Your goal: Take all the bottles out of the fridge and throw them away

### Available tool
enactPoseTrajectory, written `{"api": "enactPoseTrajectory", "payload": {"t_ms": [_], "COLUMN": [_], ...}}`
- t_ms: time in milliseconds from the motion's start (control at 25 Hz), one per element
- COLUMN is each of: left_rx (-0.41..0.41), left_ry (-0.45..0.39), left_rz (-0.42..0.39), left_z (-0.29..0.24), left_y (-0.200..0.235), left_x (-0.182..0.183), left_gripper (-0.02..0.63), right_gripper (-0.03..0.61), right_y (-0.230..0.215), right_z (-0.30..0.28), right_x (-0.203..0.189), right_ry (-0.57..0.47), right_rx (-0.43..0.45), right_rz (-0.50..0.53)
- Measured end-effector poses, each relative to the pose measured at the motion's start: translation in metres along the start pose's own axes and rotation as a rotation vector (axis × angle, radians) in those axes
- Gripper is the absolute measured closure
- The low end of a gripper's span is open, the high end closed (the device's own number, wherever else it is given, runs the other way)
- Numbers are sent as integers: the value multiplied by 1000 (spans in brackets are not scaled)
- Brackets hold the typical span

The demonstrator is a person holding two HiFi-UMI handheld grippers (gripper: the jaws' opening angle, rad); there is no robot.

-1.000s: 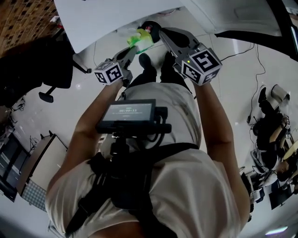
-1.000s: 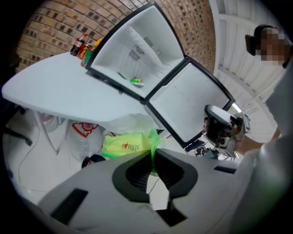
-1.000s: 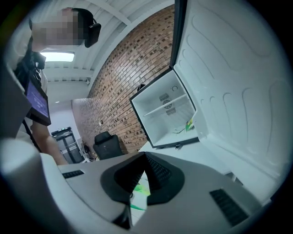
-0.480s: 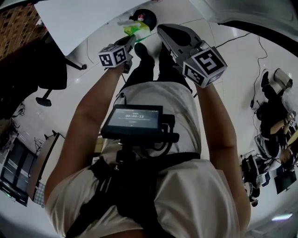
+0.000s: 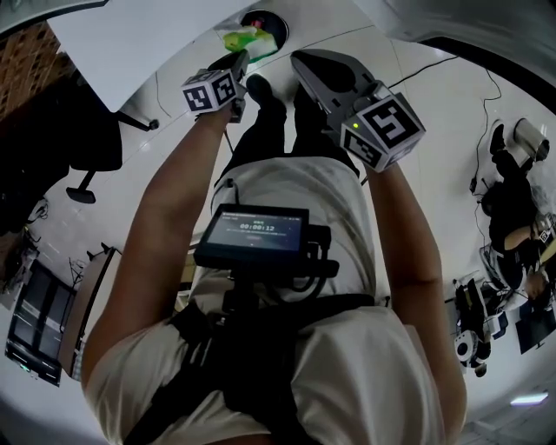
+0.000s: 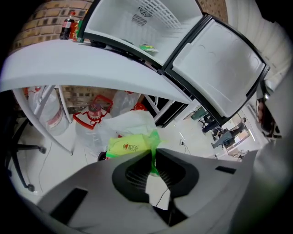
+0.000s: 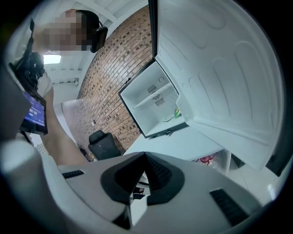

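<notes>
The left gripper (image 6: pixel 152 157) grasps the green bottle (image 6: pixel 130 146) by one thin end, and its jaws are opening, the end caught between the pads and apparently touching both; the bottle's long axis runs sideways, out to the left of the gripper's tips and not along them; in the head view the left gripper (image 5: pixel 237 59) reaches forward past the person's feet, and the green bottle (image 5: pixel 247 41) hangs at the near edge of the round dark bin (image 5: pixel 268 19) on the floor; a white bag (image 6: pixel 130 122) shows just behind the bottle; so the coming drop seems to turn on whether the bottle's free end clears the rim, since most of it juts to one side of the opening; the right gripper (image 7: pixel 144 157) is clenched on nothing and sits well to the right (image 5: pixel 302 63), farther from the bin; the open fridge (image 6: pixel 146 25) stands on the desk (image 6: pixel 87 68) above.
</notes>
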State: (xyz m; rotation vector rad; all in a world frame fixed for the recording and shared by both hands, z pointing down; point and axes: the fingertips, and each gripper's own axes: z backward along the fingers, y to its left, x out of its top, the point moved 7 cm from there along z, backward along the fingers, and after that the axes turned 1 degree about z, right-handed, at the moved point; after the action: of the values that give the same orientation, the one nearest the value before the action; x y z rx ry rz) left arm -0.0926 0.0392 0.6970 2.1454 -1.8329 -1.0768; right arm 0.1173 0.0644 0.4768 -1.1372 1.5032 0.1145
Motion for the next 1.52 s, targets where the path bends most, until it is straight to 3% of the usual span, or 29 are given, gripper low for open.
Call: {"api": "enactPoseTrajectory", "payload": {"t_ms": [120,160,200,240,400,920,1040,1120,1360,1520], "left_rx": [-5,-14,-19,-13,32,22,32,26,-12,-34], "left_ry": [-19,-26,-32,-39,-57,-76,-102,-135,-245,-316], "left_rz": [8,11,16,20,25,29,-16,-37,-94,-132], "left_z": [1,1,0,0,1,13,23,31,56,105], "left_y": [0,-2,-3,-3,-2,-9,-17,-25,-52,-70], "left_x": [2,3,5,7,11,5,9,13,27,47], "left_gripper": [548,502,408,377,376,376,546,609,614,614], "right_gripper": [572,572,572,574,573,573,573,574,572,574], "right_y": [-3,-4,-5,-5,-6,-9,-11,-13,-23,1], "right_z": [2,2,3,3,3,-2,-3,-4,-4,-3], "right_x": [1,1,2,2,2,0,0,0,-3,19], "right_ry": [-10,-13,-14,-14,-11,-16,-24,-34,-44,-60], "right_rx": [-6,-8,-9,-10,-10,10,20,32,62,72], "right_rz": [-4,-6,-7,-8,-13,2,14,30,83,130]}}
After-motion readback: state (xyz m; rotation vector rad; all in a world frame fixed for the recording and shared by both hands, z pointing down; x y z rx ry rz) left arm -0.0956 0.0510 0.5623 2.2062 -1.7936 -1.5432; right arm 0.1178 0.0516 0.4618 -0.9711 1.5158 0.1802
